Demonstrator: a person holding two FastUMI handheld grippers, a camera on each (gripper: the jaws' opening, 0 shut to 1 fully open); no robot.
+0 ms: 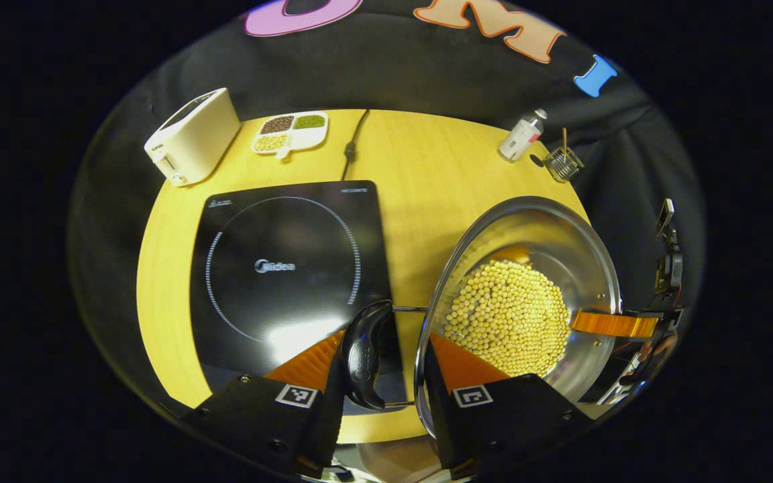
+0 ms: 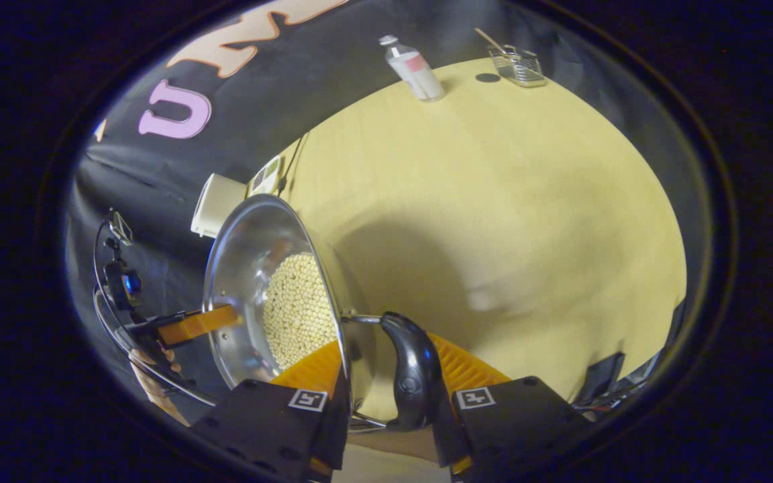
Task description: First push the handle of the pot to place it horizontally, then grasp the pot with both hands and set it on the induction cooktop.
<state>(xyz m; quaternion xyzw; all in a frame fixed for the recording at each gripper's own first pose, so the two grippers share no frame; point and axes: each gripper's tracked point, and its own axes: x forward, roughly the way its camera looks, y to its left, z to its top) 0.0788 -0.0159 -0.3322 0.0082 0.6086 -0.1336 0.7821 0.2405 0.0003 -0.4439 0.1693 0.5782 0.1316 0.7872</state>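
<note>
One steel pot [image 1: 547, 248] of soybeans [image 1: 507, 318], two black side handles: left gripper [image 1: 381, 365] clamps the near handle [image 1: 364, 355], right gripper [image 2: 386, 382] clamps the opposite handle [image 2: 412, 376]. Pot sits over the counter [image 1: 427, 168], just right of the one induction cooktop [image 1: 286, 268]; its left handle overhangs the cooktop's edge. Back edge: one toaster [image 1: 192, 137], one divided dish [image 1: 290, 131], one bottle [image 1: 522, 136], one wire basket [image 1: 563, 163]. Counter right of pot open.
</note>
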